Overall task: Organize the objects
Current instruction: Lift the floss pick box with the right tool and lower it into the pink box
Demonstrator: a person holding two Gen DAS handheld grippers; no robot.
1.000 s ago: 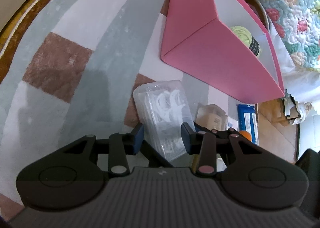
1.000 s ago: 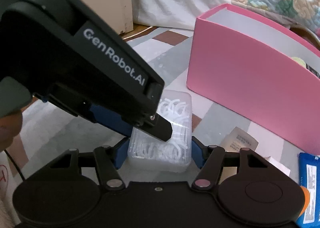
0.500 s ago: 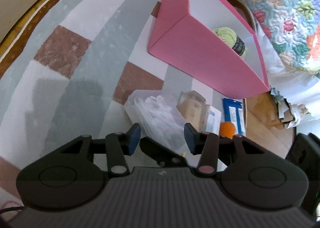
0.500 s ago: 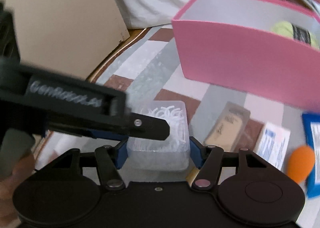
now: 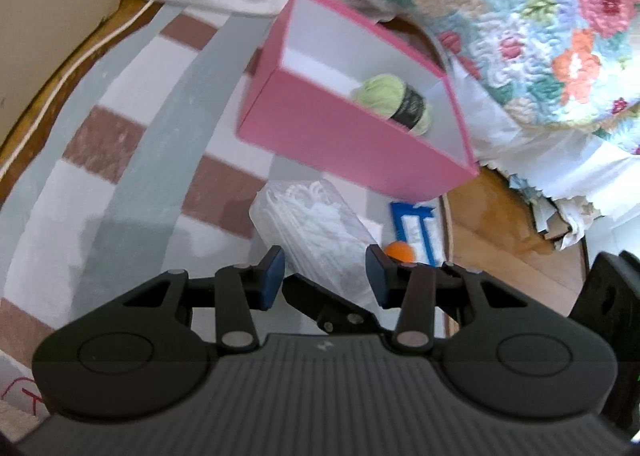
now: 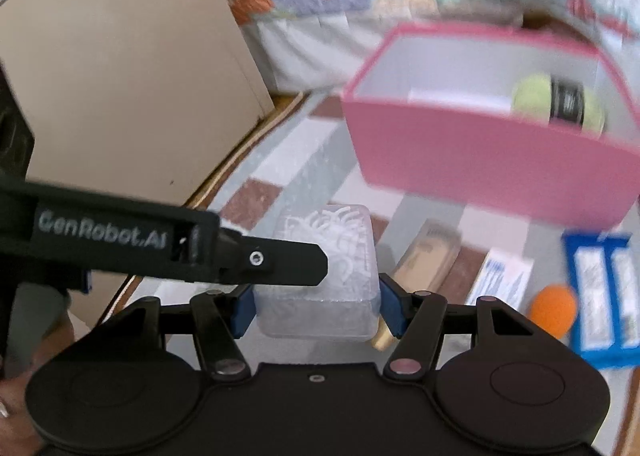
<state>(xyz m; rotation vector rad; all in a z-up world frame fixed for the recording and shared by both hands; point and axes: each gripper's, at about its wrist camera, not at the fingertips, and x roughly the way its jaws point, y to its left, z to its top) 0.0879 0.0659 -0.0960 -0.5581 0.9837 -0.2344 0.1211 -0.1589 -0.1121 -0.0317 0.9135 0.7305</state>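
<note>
Two grippers: our right gripper (image 6: 316, 306) clamps the clear plastic box (image 6: 320, 276) above the rug; our left gripper (image 5: 325, 276) hangs open. Next, we carry it to the far pink bin (image 6: 480, 160).

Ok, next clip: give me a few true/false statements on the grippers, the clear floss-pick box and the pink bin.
1. The right gripper is shut on the clear floss-pick box. True.
2. The pink bin is empty. False: a green yarn ball lies inside.
3. The left gripper clamps the box. False: its jaws stand open, not pressing it.
4. An orange ball lies on the rug outside the bin. True.
</note>
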